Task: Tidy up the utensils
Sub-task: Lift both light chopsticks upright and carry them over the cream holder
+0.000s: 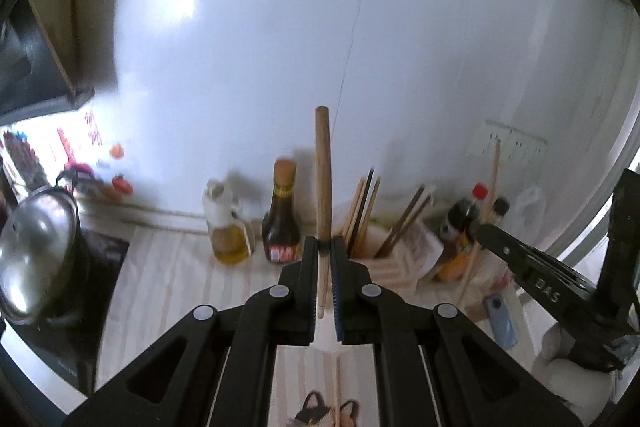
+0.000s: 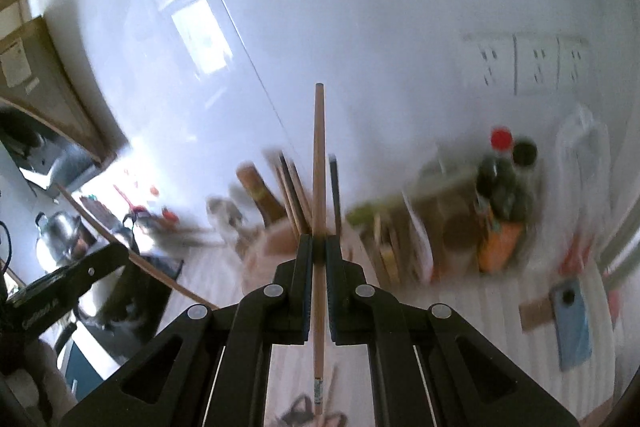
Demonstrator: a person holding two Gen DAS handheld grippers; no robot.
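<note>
My left gripper (image 1: 324, 247) is shut on a pair of light wooden chopsticks (image 1: 322, 179) held upright, above the striped counter. My right gripper (image 2: 319, 245) is shut on a single wooden chopstick (image 2: 319, 167), also upright. Behind both stands a wooden utensil holder (image 1: 394, 267) with several chopsticks (image 1: 362, 211) in it; it shows blurred in the right wrist view (image 2: 272, 251). The right gripper appears at the right of the left wrist view (image 1: 480, 227), holding its chopstick (image 1: 490, 195). The left gripper shows at the left of the right wrist view (image 2: 116, 251).
An oil jar (image 1: 228, 227) and a dark sauce bottle (image 1: 282, 215) stand left of the holder; more bottles (image 1: 464, 223) stand right. A steel pot (image 1: 36, 247) sits on a black cooktop at left. A blue phone (image 1: 500, 319) lies on the counter. White tiled wall behind.
</note>
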